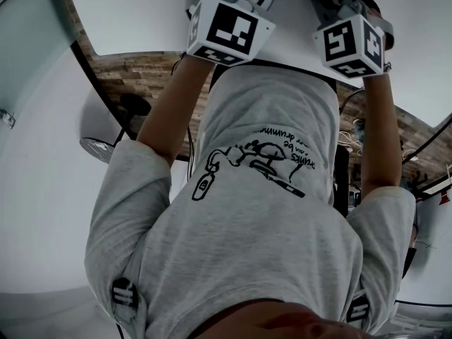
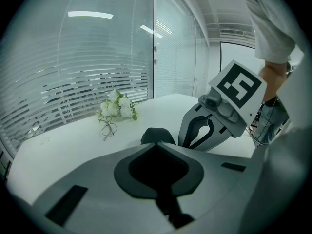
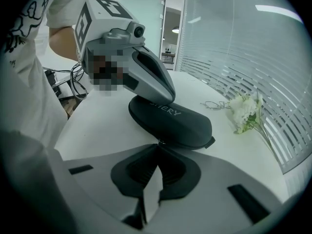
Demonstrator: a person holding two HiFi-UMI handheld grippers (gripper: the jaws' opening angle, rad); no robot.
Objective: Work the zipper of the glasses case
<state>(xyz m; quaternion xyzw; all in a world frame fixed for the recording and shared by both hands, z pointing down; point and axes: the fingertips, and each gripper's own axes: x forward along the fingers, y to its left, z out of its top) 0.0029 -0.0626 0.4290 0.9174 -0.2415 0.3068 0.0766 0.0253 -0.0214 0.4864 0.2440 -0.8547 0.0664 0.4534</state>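
Right claw (image 3: 157,144): sitting clenched, tips meeting at the near seam of the glasses case (image 3: 178,123); whether a zipper pull is lying between them cannot be told.
Glasses case: dark, looking closed, lying flat on the white surface (image 3: 97,126).
Left claw (image 3: 168,94): sitting clenched, tip resting on top of the case's far end.
Beyond: spectacles (image 3: 217,105) and white flowers (image 3: 246,112) lying just beside each other on the surface, well apart from the case, near slatted blinds (image 3: 273,72).

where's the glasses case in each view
Head view: not in it.
Left gripper view: glasses case at centre, only a dark end showing.
Right gripper view: centre, in full.
Shared landmark: white flowers in both gripper views.
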